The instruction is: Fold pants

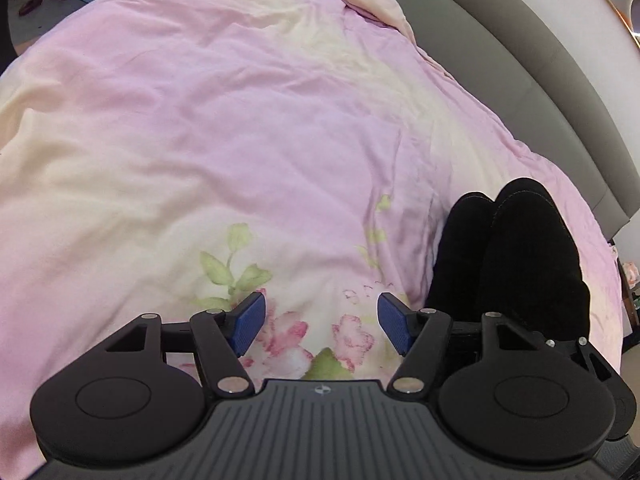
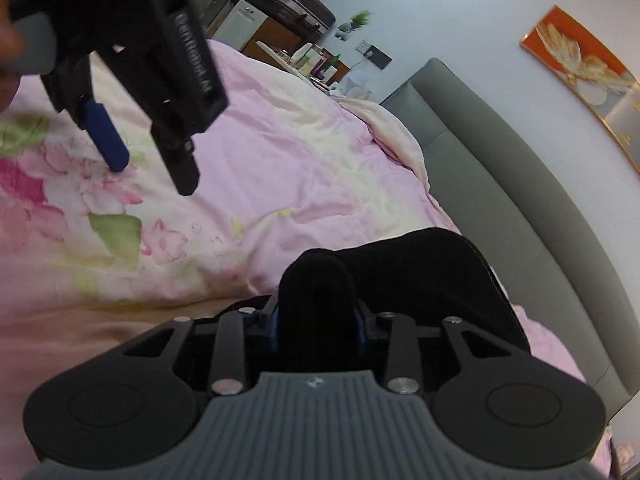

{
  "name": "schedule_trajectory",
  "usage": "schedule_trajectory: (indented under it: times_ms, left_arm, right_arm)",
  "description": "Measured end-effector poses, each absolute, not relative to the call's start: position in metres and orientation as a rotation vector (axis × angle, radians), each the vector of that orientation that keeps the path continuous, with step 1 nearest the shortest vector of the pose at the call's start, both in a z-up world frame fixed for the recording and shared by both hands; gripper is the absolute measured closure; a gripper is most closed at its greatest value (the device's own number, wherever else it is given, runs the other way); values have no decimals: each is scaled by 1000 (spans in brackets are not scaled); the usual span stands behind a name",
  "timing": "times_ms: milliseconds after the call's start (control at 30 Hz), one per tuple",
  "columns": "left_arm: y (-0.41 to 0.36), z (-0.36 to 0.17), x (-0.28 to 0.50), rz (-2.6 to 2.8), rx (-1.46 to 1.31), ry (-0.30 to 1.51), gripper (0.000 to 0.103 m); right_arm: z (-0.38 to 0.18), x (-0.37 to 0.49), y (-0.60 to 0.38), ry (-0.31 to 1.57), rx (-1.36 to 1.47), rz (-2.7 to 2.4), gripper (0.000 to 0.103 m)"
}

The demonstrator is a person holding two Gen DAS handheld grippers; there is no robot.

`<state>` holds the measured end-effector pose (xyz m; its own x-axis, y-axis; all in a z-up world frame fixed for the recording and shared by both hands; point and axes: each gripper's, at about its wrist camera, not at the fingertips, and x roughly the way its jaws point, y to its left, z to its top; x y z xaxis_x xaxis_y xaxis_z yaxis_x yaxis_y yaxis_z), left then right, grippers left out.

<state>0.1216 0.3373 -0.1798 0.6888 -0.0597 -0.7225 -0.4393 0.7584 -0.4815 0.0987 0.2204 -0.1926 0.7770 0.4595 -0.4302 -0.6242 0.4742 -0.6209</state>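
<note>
while the right claw (image 2: 316,328) grips a thick bundle of the black pants (image 2: 420,276), the left claw (image 1: 322,322) hangs released over bare quilt.
to do this fold well, i judge the right claw should keep its bite on the bunched cloth and lay it flat without dragging, and the left should come across to pin or smooth the free edge; in its own view the pants lie to its right, near the bed's right side, clear of its blue pads (image 1: 250,322). the pink flowered quilt (image 1: 224,128) is soft and rumpled, so creases may carry into the fold. a grey padded headboard (image 2: 520,184) runs along the right, an orange picture (image 2: 580,68) hangs on the wall, and cluttered furniture stands at the far end.
</note>
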Motion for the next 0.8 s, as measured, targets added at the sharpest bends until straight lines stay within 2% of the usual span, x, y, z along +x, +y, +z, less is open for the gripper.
schedule_trajectory:
  times_ms: [133, 300, 333, 367, 433, 467, 500, 533, 633, 800]
  left_arm:
    - [314, -167, 130, 127, -675, 746, 25]
    - [289, -154, 138, 1, -671, 689, 20]
    - [286, -153, 139, -15, -684, 679, 20]
    - [285, -152, 139, -21, -706, 671, 19]
    - [283, -150, 139, -25, -745, 665, 19]
    - [282, -147, 138, -32, -751, 663, 19]
    - [283, -143, 135, -37, -750, 643, 19]
    - [286, -136, 128, -36, -755, 602, 13]
    - [300, -126, 121, -30, -791, 569, 12]
    - [303, -137, 126, -33, -814, 616, 12]
  right_arm:
    - [-169, 92, 208, 227, -808, 657, 50]
    - [-153, 87, 172, 273, -753, 620, 50]
    - [-156, 90, 168, 288, -750, 619, 51]
    - [-160, 92, 165, 298, -748, 626, 65]
    - [-166, 91, 165, 284, -763, 629, 81]
    - [-162, 86, 164, 252, -744, 630, 84]
    - [-154, 79, 162, 211, -720, 623, 84]
    - [-145, 73, 162, 186, -699, 616, 85]
    - [-135, 65, 160, 155, -687, 668, 85]
    - [-177, 55, 177, 184, -877, 795, 84]
